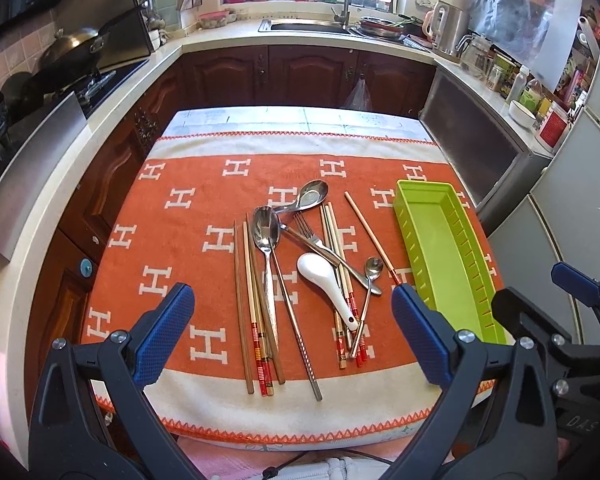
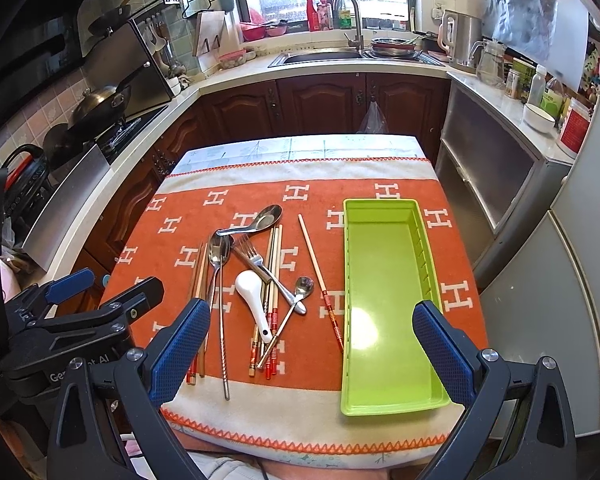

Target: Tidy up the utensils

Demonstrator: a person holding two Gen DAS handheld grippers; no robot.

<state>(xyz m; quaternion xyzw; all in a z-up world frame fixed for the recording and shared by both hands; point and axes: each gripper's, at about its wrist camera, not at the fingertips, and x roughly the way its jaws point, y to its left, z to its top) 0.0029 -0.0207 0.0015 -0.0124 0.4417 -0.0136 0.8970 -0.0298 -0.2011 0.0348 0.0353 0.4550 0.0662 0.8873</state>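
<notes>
A heap of utensils lies on the orange towel (image 1: 172,248): a white ceramic spoon (image 1: 327,284), steel spoons (image 1: 266,226), a fork (image 1: 312,236), a small teaspoon (image 1: 373,270) and several chopsticks (image 1: 256,320). An empty green tray (image 1: 446,256) stands to their right; it also shows in the right wrist view (image 2: 384,300). My left gripper (image 1: 292,340) is open and empty above the table's near edge. My right gripper (image 2: 314,356) is open and empty, above the near end of the tray and the pile (image 2: 256,280).
The small table stands in a kitchen. A counter with stove and wok (image 1: 76,48) runs along the left. A sink (image 1: 308,26) is at the back. A steel cabinet (image 1: 480,152) and a fridge (image 1: 572,208) are on the right.
</notes>
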